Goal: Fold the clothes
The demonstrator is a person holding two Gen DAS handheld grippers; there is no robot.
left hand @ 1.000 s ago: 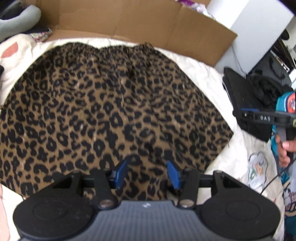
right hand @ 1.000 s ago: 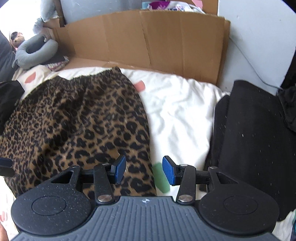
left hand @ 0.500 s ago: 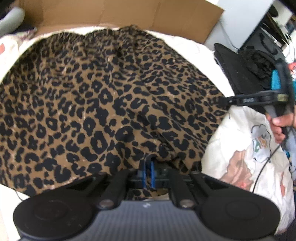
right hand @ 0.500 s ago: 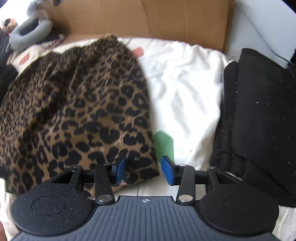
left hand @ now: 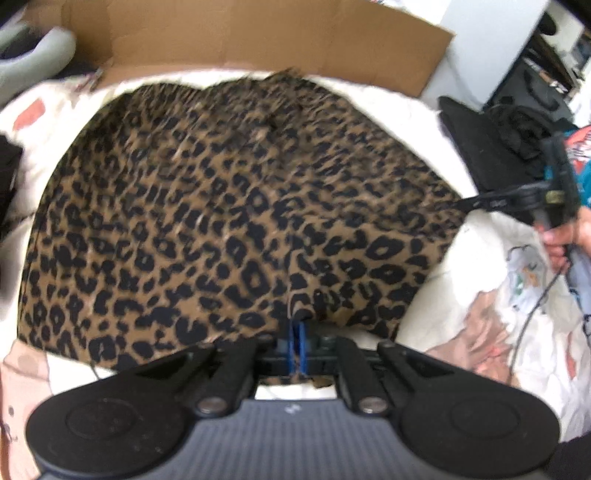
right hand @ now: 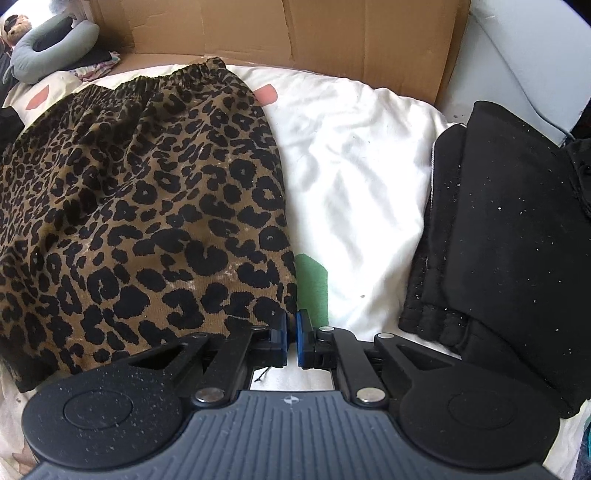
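Observation:
A leopard-print skirt (left hand: 236,221) lies spread flat on the white bedding, its elastic waistband (right hand: 177,75) at the far side. My left gripper (left hand: 296,343) is shut on the skirt's near hem, the blue pads pinching a small fold of fabric. My right gripper (right hand: 291,332) is at the skirt's (right hand: 147,206) near right corner, its jaws closing until the pads almost meet, with the fabric edge caught between them. In the left wrist view the right gripper (left hand: 476,203) reaches the skirt's right edge, held by a hand (left hand: 561,240).
A brown cardboard sheet (right hand: 295,33) stands along the far edge of the bed. Folded black clothes (right hand: 509,236) lie to the right of the skirt. A grey neck pillow (right hand: 51,44) sits at the far left. White bedding (right hand: 354,166) shows between skirt and black pile.
Both grippers went from open to shut on the skirt's near edge. The left one closed first and then shifted; the right one dropped to the corner and closed.

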